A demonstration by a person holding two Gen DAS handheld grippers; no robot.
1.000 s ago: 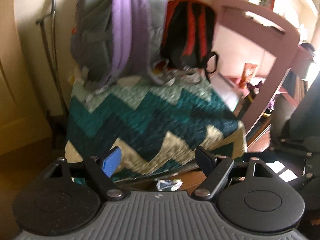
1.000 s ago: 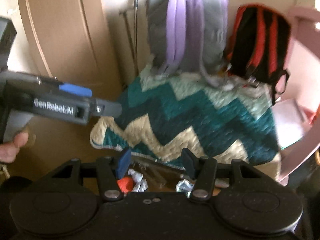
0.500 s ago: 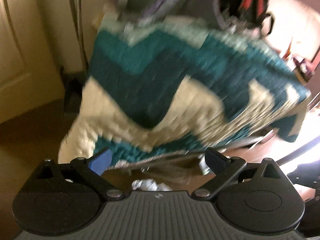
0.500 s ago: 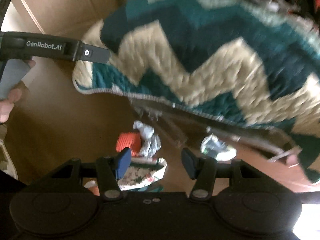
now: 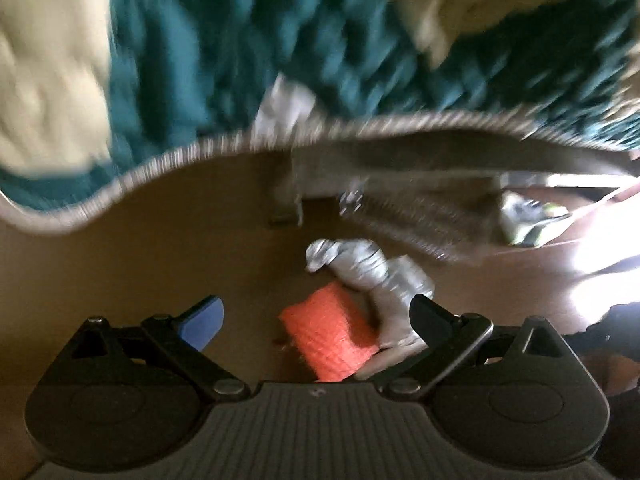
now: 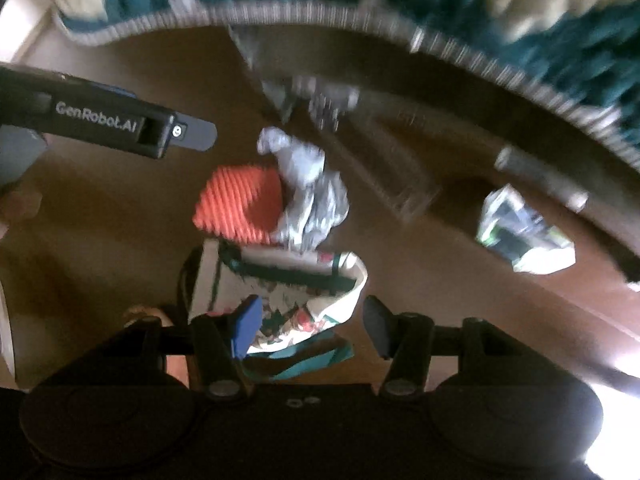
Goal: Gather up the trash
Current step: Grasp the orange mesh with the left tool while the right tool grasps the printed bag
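Note:
An orange ribbed piece of trash [image 5: 328,336] lies on the brown floor with a crumpled silver wrapper [image 5: 368,270] against it. My left gripper [image 5: 316,318] is open just above them, empty. In the right wrist view the orange piece [image 6: 240,202] and silver wrapper [image 6: 310,196] lie beyond a patterned paper bag [image 6: 296,296]. My right gripper [image 6: 312,328] is open over the bag, empty. A second crumpled wrapper [image 6: 524,236] lies to the right; it also shows in the left wrist view [image 5: 528,220]. My left gripper also shows in the right wrist view [image 6: 192,136].
A teal and cream zigzag blanket [image 5: 280,60] hangs low over the floor, its edge [image 6: 320,12] just above the trash. A frame [image 5: 400,168] runs under it. Bright light falls on the floor at the right.
Both grippers have dropped and tilted down toward the floor. The backpacks and the blanket's top have left view; the trash and the bag are now close under the fingers.

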